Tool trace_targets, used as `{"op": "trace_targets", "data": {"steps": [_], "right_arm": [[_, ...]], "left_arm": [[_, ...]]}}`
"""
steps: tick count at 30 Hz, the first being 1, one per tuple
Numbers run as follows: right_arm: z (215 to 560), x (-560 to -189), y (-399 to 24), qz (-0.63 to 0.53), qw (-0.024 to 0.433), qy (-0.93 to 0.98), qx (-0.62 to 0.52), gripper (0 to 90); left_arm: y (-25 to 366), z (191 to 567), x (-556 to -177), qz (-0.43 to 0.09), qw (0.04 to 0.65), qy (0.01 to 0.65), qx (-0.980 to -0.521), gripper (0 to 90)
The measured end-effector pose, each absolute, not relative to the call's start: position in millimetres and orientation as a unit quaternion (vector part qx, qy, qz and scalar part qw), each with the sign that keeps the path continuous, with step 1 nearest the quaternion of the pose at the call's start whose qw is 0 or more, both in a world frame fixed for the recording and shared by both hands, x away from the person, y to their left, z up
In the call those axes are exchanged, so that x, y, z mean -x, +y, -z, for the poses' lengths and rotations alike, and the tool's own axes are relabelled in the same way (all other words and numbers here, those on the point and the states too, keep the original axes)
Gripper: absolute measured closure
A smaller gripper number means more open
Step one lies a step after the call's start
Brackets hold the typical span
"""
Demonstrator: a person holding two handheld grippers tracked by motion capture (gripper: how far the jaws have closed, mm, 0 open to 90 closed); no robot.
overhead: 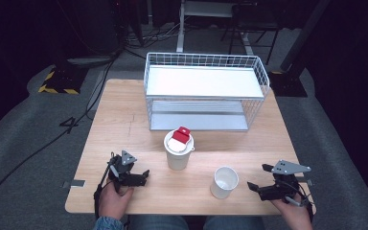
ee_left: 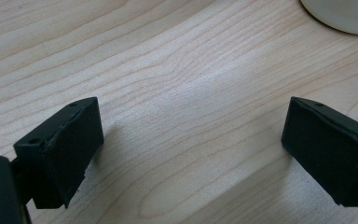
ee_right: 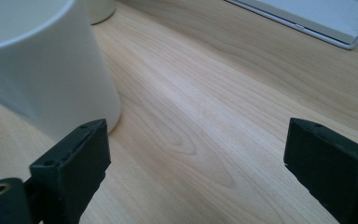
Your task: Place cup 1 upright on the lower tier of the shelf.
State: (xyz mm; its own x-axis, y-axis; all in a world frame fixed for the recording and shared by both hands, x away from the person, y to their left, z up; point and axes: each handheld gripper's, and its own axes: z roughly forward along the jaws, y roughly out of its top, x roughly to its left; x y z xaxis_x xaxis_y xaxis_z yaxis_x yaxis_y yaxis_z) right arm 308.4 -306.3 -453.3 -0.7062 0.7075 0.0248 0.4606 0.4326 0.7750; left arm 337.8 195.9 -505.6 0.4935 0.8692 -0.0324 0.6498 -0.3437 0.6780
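Right hand-held gripper: jaws stand apart with nothing between them; it sits at the near right of the surface, pointing left toward the open cup.
Open cup: upright and empty, on the surface just to the left of the right hand-held gripper, apart from it; in the right gripper view the cup stands just beyond and outside the left-hand jaw, not between the two.
Cup's long axis: vertical, mouth up, so a level approach from the side would meet its wall.
Nearer hand: the right one, by my judgement; the left hand-held gripper lies farther off, on the other side of the lidded cup.
Left hand-held gripper: jaws wide apart over bare wood, holding nothing.
Lidded cup: upright, white with a red tab on top, behind and to the left of the open cup, between the two hands.
Wire basket: at the far side, well apart from both cups.
Coming move, as I judge it: the right hand-held gripper needs to shift sideways so the open cup falls between its jaws.
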Motion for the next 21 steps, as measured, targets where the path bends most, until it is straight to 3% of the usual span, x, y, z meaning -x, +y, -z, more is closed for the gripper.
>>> {"op": "trace_targets", "data": {"steps": [21], "right_arm": [[447.1,-292.6,-269.8,-0.411,0.105,0.859,-0.288,7.4]], "left_arm": [[196.0,505.5,-337.7,-0.17,0.322,0.473,-0.802,6.1]]}}
